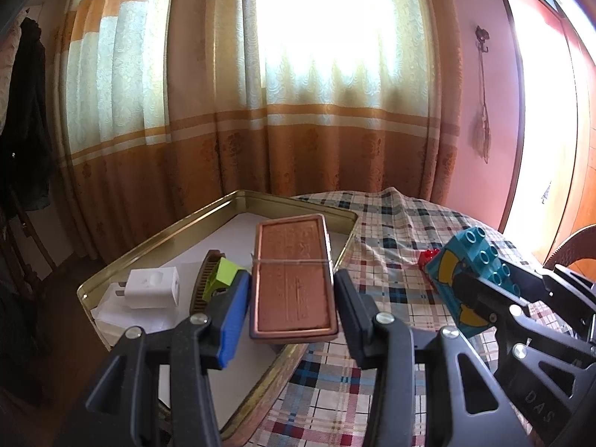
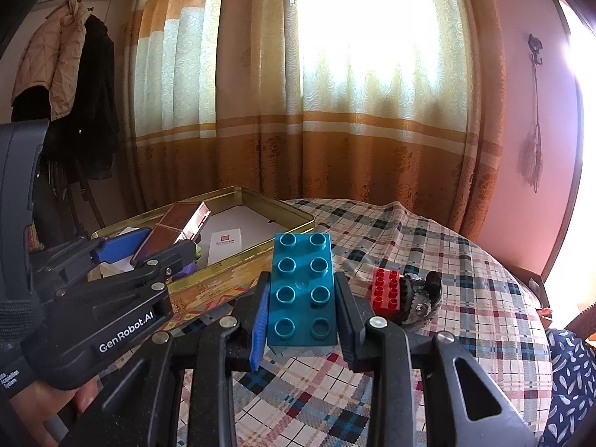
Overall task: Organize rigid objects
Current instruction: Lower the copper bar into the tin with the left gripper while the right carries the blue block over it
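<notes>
Risk: teal brick (image 2: 301, 290) clamped in right tool (image 2: 302, 311) clipping tin rim (image 2: 223, 272); copper case (image 1: 292, 279) pinched in left tool (image 1: 291, 311), crowding tray.

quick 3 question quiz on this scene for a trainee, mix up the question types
1. True or false: the right tongs are shut on the teal studded plastic brick.
2. What do the left tongs hold? A) white plug adapter B) flat copper-coloured rectangular tin C) red brick
3. Fill in: the small red studded brick lies on the checked ____.

Key
1. True.
2. B: the copper-coloured tin, held over the gold metal tray; the white plug adapter lies in the tray.
3. Tablecloth.
</notes>
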{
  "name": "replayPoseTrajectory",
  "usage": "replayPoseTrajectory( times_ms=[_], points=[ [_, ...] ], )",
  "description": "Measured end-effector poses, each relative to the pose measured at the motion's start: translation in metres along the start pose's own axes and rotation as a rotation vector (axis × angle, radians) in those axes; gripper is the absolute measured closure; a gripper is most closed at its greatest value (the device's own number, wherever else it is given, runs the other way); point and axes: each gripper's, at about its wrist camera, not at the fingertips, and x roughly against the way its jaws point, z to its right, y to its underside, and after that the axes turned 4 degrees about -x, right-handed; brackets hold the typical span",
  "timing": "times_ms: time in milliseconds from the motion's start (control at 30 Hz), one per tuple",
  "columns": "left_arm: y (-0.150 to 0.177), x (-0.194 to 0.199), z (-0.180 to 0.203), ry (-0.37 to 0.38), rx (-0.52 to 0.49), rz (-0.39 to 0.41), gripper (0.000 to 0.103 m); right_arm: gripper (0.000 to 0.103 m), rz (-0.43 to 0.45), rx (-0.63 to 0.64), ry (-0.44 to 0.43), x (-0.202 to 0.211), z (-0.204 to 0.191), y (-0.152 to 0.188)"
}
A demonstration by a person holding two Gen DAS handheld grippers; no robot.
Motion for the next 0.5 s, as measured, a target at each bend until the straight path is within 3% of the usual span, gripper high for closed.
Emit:
replayPoseTrajectory(
  times_ms=[500],
  points=[
    [0.002,0.003,-0.014,-0.029,0.017,0.013,0.057,0.069,0.008,0.005,-0.008,0.001,-0.001,0.001]
  ],
)
